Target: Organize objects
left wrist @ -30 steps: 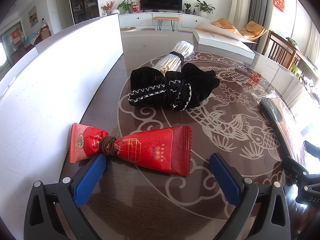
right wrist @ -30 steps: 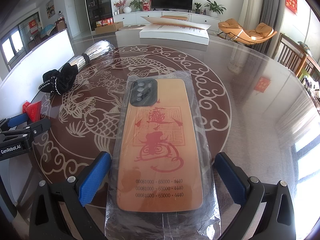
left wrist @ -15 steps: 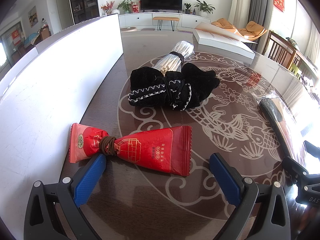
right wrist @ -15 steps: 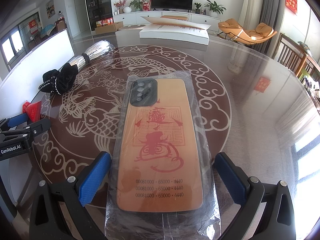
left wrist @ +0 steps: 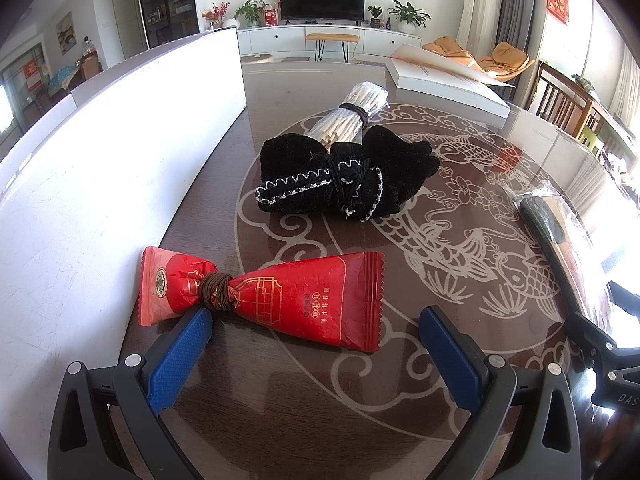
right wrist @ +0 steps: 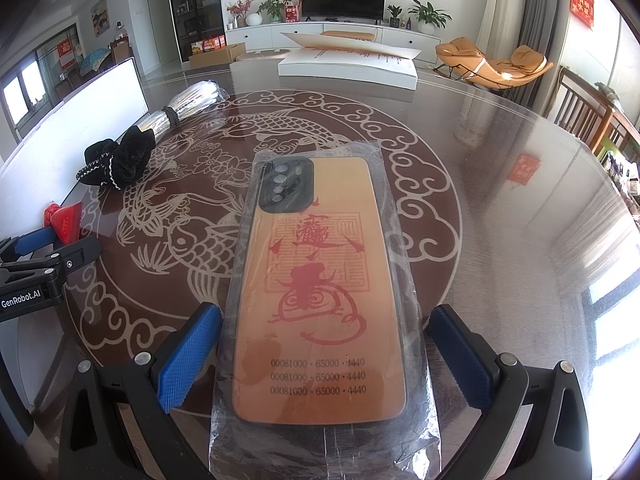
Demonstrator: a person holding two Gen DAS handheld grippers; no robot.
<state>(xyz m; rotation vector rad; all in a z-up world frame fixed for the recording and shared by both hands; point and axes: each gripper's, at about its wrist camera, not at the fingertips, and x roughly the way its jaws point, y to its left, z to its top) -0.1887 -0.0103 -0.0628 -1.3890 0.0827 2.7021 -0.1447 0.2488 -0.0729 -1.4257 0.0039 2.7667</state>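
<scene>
A red snack packet (left wrist: pixel 288 300) tied with a brown band lies flat on the glass table, just ahead of my left gripper (left wrist: pixel 316 344), which stands open with nothing between its blue pads. Behind it lies a black cloth bundle (left wrist: pixel 344 176) and a banded bundle of white sticks (left wrist: pixel 352 114). In the right wrist view an orange phone case in a clear bag (right wrist: pixel 320 292) lies between the blue pads of my open right gripper (right wrist: pixel 324 352). The pads stand apart from the bag's sides. The phone case's edge (left wrist: pixel 552 224) shows at the right of the left wrist view.
A long white box (left wrist: pixel 100 152) runs along the table's left side, close to the red packet. Another white box with a raised lid (right wrist: pixel 348 66) sits at the far edge. The round table (right wrist: pixel 500 208) has a fish pattern. Wooden chairs (left wrist: pixel 568 100) stand at right.
</scene>
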